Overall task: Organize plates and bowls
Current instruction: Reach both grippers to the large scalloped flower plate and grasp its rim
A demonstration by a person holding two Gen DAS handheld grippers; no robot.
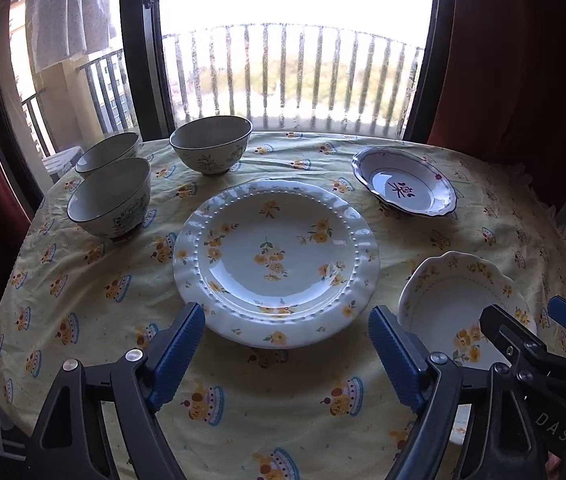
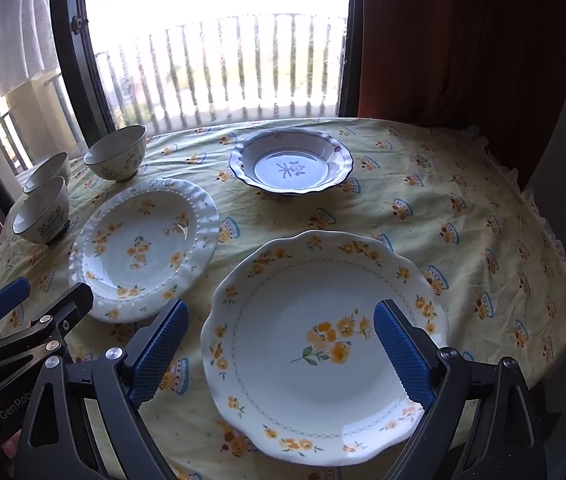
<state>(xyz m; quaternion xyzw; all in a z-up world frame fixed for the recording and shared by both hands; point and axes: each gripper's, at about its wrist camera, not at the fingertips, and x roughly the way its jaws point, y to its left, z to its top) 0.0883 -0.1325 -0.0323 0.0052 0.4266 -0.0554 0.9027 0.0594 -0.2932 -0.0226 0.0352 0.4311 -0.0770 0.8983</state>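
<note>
A ribbed plate with yellow flowers (image 1: 277, 262) (image 2: 143, 246) lies mid-table. A scalloped yellow-flower plate (image 1: 459, 308) (image 2: 323, 344) lies at the near right. A blue-rimmed dish with a red character (image 1: 405, 192) (image 2: 291, 166) sits at the back. Three floral bowls stand at the left: one far (image 1: 211, 150) (image 2: 117, 152), one nearer (image 1: 111, 196) (image 2: 43, 210), one behind it (image 1: 107, 152) (image 2: 47, 170). My left gripper (image 1: 287, 336) is open and empty just before the ribbed plate. My right gripper (image 2: 281, 328) is open and empty, hovering over the scalloped plate.
A yellow patterned tablecloth (image 1: 83, 300) covers the round table. A window with a balcony railing (image 1: 295, 72) is behind it. Red curtains (image 2: 463, 40) hang at the right. The cloth's frilled edge (image 2: 555, 248) marks the table's right side.
</note>
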